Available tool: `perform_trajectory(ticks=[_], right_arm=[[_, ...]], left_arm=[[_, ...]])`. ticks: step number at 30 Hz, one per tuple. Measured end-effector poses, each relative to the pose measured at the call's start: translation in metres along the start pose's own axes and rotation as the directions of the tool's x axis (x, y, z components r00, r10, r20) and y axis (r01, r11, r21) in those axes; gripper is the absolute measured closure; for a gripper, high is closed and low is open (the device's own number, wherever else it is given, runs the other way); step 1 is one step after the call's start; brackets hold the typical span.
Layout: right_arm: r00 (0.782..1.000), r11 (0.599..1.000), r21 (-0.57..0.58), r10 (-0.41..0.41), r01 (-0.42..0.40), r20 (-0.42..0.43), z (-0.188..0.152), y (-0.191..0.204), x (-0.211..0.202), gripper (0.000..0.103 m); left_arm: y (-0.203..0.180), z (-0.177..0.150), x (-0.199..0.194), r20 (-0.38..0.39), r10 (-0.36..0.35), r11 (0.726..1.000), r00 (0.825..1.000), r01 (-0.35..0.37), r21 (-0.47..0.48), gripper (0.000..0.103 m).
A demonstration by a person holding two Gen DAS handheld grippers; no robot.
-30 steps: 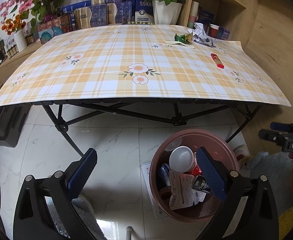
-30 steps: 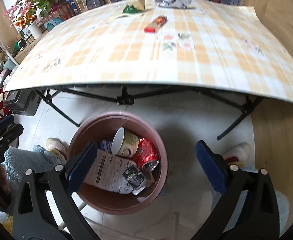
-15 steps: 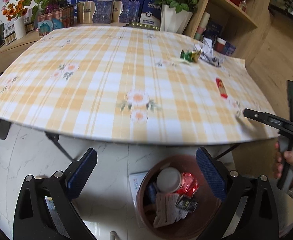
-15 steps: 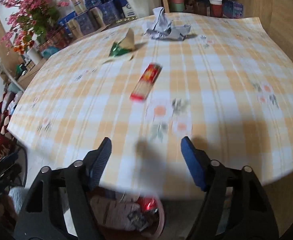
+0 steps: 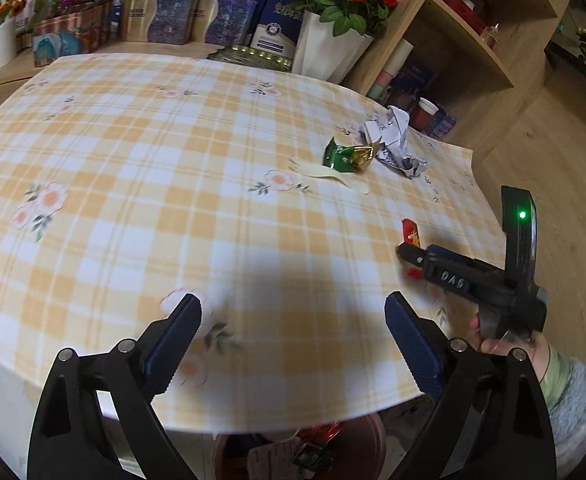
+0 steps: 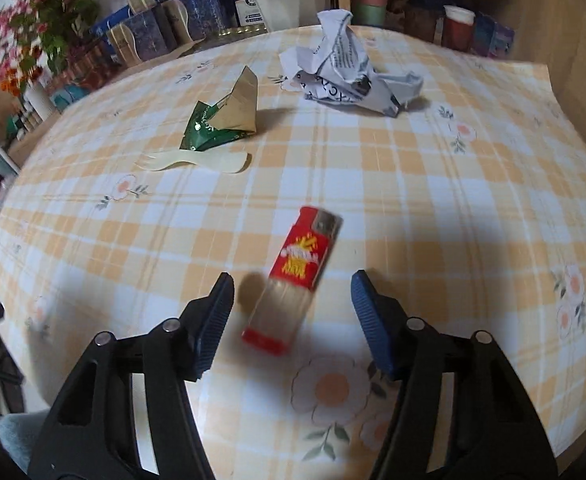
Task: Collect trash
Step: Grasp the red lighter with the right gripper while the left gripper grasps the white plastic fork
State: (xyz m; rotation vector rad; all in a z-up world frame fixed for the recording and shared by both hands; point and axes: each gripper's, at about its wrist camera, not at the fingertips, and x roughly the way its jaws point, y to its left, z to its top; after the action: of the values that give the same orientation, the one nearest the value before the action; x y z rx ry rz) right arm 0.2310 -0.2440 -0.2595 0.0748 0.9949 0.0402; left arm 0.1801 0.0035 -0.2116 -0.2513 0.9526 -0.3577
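Observation:
A red lighter [image 6: 295,280] lies on the yellow plaid tablecloth [image 6: 433,200]. My right gripper [image 6: 291,308] is open and the lighter lies between its fingers. It also shows in the left wrist view [image 5: 409,254], partly hiding the lighter [image 5: 410,231]. Farther back lie a pale plastic fork [image 6: 195,162], a green and gold wrapper [image 6: 225,120] and crumpled paper [image 6: 345,64]. My left gripper [image 5: 293,344] is open and empty over the table's near edge. The brown trash bin [image 5: 357,452] with trash in it peeks out below the table edge.
Boxes [image 5: 197,16], flower pots [image 5: 325,44] and a wooden shelf [image 5: 465,36] stand behind the table. A paper cup [image 6: 457,24] sits on the shelf near the far right corner.
Both grippers rose from over the bin to above the table. My right gripper moved forward until the red lighter lay between its open fingers.

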Motion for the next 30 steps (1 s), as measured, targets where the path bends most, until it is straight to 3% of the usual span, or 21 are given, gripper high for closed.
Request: perform_trajectory(ticks=[2, 3, 5, 12, 16, 19, 21, 26, 30], right_arm=[[1.0, 0.999, -0.037, -0.013, 0.013, 0.004, 0.002, 0.005, 0.002, 0.052], [1.0, 0.999, -0.053, -0.005, 0.005, 0.007, 0.002, 0.006, 0.002, 0.062], [1.0, 0.996, -0.084, -0.006, 0.007, 0.012, 0.003, 0.007, 0.003, 0.069], [0.999, 0.99, -0.142, 0.019, -0.015, 0.027, 0.003, 0.002, 0.003, 0.073], [0.999, 0.99, -0.14, 0.031, -0.026, 0.034, 0.004, -0.005, 0.003, 0.074], [0.998, 0.988, -0.152, 0.043, -0.037, 0.04, 0.003, -0.007, 0.003, 0.074], [0.998, 0.986, -0.162, 0.045, -0.037, 0.049, 0.003, -0.007, 0.003, 0.074], [0.996, 0.986, -0.157, 0.06, -0.048, 0.071, 0.001, -0.01, 0.003, 0.074], [0.995, 0.988, -0.148, 0.065, -0.052, 0.081, 0.0, -0.011, 0.003, 0.074]], left_arm=[[-0.002, 0.011, 0.014, -0.02, -0.049, 0.998, 0.999, 0.048, -0.032, 0.022], [-0.003, 0.014, 0.019, -0.027, -0.068, 0.996, 0.997, 0.067, -0.051, 0.028], [-0.003, 0.027, 0.036, -0.043, -0.14, 0.983, 0.989, 0.134, -0.125, 0.038], [-0.01, 0.067, 0.096, -0.048, -0.257, 0.929, 0.965, 0.233, -0.288, 0.056], [-0.019, 0.082, 0.126, -0.062, -0.255, 0.934, 0.965, 0.229, -0.273, 0.061], [-0.026, 0.092, 0.141, -0.054, -0.192, 0.96, 0.98, 0.176, -0.218, 0.061], [-0.03, 0.098, 0.148, -0.053, -0.089, 0.98, 0.995, 0.078, -0.181, 0.061], [-0.038, 0.108, 0.16, -0.034, 0.012, 0.988, 0.999, -0.018, -0.156, 0.059], [-0.049, 0.114, 0.166, -0.019, 0.077, 0.985, 0.997, -0.079, -0.153, 0.045]])
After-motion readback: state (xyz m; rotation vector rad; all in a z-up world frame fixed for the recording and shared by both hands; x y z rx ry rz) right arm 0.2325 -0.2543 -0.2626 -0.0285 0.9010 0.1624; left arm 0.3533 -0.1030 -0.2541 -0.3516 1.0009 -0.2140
